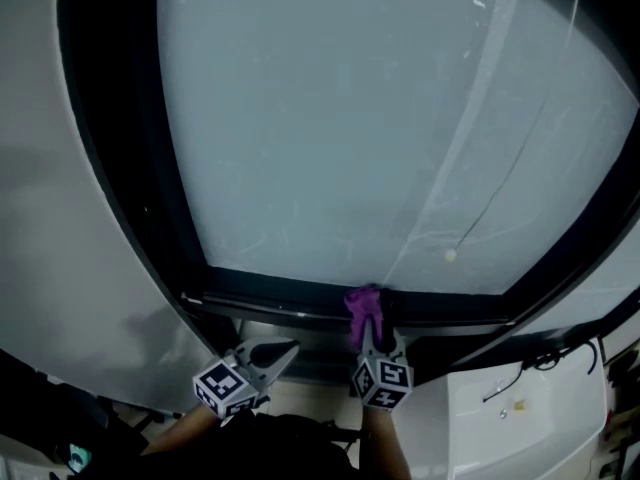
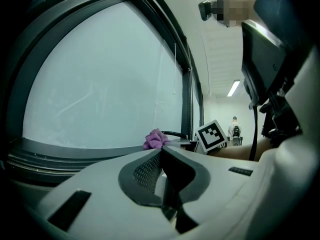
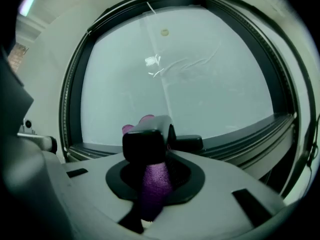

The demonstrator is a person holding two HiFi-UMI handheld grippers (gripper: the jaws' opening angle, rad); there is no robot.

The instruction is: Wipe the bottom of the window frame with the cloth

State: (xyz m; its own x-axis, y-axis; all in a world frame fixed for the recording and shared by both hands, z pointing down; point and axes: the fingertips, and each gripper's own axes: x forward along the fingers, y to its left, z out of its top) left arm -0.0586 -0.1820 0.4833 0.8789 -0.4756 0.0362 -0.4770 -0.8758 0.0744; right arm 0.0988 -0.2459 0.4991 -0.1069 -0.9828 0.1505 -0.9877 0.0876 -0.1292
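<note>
Head view: right tool [image 1: 368,330] clamps purple cloth [image 1: 363,303] against window frame [image 1: 290,299]; left tool [image 1: 286,349] closed.

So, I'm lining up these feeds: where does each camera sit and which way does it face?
Head view: on the head, steeply down at the window frame; left gripper, right gripper show below.
Left gripper view: along its shut, empty jaws, toward the cloth on the frame.
Right gripper view: along jaws shut on that cloth, toward the glass.
Shared: the cloth, in all three.

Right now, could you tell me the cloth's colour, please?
The cloth is purple, clearest in the right gripper view.
</note>
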